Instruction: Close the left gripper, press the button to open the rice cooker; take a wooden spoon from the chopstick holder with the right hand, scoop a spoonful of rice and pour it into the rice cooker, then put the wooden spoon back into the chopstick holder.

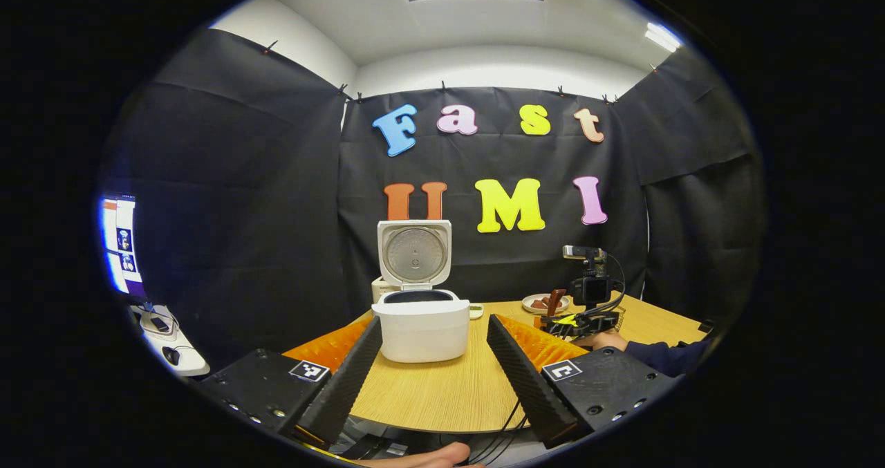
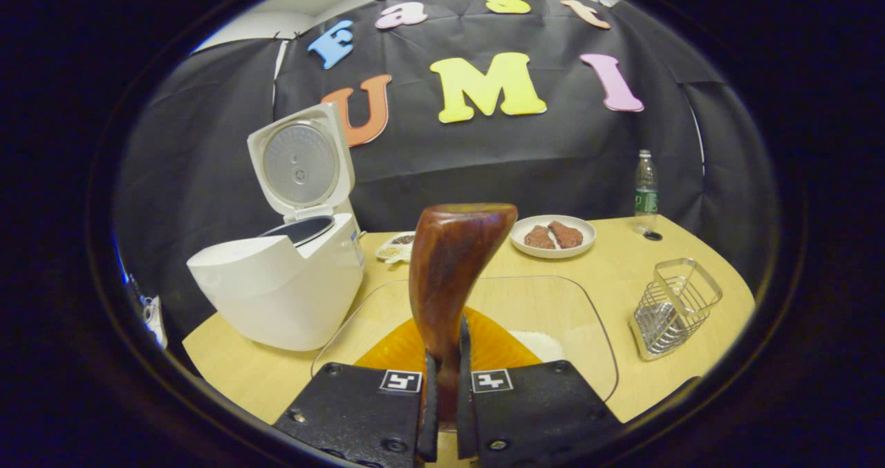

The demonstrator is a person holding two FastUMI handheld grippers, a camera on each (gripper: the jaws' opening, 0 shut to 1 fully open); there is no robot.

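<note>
Wooden spoon (image 2: 453,274) upright, handle clamped between both fingers of the right gripper (image 2: 446,413), bowl end up; contents of the bowl cannot be made out from this side. Spoon stands over a clear glass dish (image 2: 594,330) with white rice (image 2: 543,345) by the table's near edge. Rice cooker (image 2: 276,295) sits toward the left edge, lid (image 2: 301,160) raised. Wire chopstick holder (image 2: 674,309) near the right edge. Plate (image 2: 553,236) and bottle (image 2: 645,193) at the far edge. Wood-grain table (image 1: 449,392), black cloth walls. Left gripper (image 1: 432,375) spread wide, holding nothing, cooker ahead between its fingers.
</note>
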